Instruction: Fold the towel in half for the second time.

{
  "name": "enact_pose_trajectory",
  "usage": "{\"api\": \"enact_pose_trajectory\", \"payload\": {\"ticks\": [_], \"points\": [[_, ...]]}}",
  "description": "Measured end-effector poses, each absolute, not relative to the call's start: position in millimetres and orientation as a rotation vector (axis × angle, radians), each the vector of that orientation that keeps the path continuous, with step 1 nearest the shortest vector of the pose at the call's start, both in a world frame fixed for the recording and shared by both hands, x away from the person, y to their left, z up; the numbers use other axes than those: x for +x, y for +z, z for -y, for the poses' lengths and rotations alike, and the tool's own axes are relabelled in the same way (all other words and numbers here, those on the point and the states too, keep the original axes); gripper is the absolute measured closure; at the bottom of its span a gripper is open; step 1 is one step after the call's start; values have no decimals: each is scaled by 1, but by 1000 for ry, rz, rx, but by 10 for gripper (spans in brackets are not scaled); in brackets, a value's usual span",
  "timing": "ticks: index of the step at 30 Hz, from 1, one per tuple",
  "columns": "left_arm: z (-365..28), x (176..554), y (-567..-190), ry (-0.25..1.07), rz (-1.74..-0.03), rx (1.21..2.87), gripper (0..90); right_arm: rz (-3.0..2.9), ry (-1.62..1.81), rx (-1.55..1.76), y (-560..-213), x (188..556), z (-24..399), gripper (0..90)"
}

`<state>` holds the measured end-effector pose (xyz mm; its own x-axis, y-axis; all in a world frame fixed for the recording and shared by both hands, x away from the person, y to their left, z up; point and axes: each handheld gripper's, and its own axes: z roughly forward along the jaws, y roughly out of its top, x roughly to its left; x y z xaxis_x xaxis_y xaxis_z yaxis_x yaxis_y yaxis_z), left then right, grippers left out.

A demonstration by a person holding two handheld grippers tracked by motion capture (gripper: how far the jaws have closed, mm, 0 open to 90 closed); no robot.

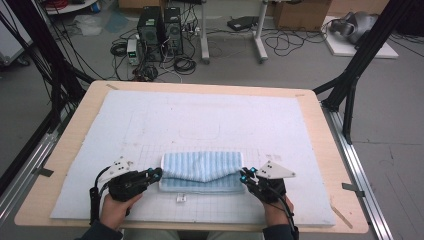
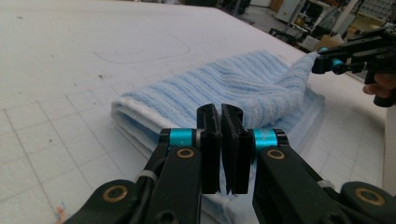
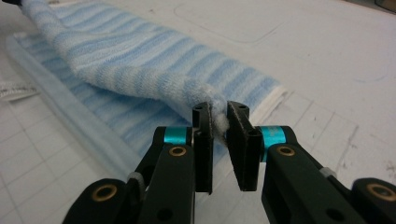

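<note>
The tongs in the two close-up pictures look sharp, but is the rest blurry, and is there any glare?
Left gripper view: tongs and towel crisp, far clutter soft. Right gripper view: near towel sharp, mat behind it softer. High view: even light, no glare, faint shadows.

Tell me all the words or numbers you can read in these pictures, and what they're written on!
No words or numbers can be read anywhere.
The small white tag at the near edge of the blue striped towel: too small to tell if it bears print.
The white mat on the table: only a drawn grid and faint outlines, no writing.
The computer towers on the floor: any labels are too blurred.
</note>
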<state>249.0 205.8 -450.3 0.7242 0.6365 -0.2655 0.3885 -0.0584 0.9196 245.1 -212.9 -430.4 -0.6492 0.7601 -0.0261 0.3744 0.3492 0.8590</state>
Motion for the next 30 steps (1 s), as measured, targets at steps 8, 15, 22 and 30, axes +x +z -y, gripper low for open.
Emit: {"api": "enact_pose_trajectory", "payload": {"ticks": [8,15,22,30], "points": [[-210,240,-451,238,-836,1674,861,-2180,1222,1014,-440,225,214,805],[-214,236,-448,225,-868,1656,624,-2136,1253,1089,-444,217,222,566],[-219,245,-445,230,-909,1596,484,-2019,1339,1146,-431,224,225,402],[-197,262,-438,229,-861,1647,748,-2104,1285,1106,-426,253,198,602]]}}
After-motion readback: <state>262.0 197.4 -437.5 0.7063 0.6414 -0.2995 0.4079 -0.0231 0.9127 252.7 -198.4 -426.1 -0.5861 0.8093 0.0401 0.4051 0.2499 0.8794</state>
